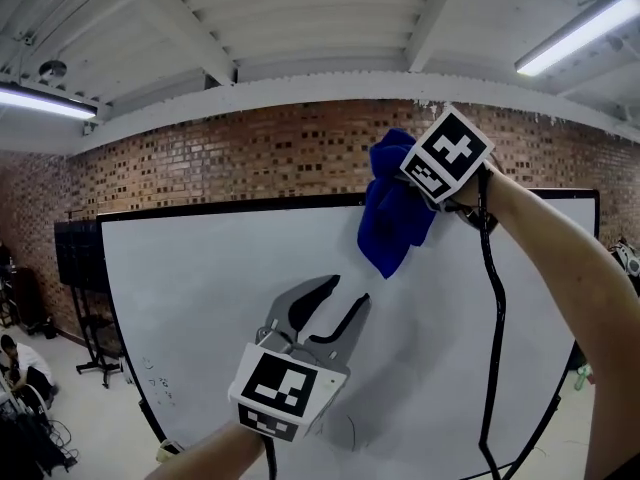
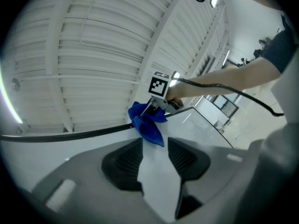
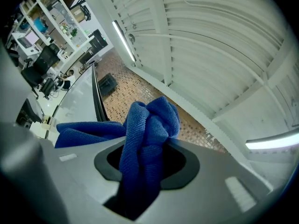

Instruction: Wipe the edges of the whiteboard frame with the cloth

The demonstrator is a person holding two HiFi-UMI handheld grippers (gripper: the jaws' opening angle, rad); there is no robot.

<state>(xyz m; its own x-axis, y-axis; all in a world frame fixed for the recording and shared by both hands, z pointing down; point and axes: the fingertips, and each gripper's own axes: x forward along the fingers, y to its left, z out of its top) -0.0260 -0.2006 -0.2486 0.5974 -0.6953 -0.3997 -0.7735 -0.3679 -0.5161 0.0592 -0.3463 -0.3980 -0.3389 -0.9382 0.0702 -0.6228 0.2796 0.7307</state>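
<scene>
A large whiteboard with a black frame stands before a brick wall. My right gripper is shut on a bunched blue cloth held at the board's top edge; part of the cloth hangs down over the white surface. In the right gripper view the blue cloth fills the gap between the jaws beside the black frame. My left gripper is lower, in front of the board, jaws open and empty. Its own view shows the cloth ahead on the frame.
A black cable hangs from my right gripper across the board. A black rack on a stand is at the left, near the board's left end. Faint marks sit low on the board. Ceiling lights are on.
</scene>
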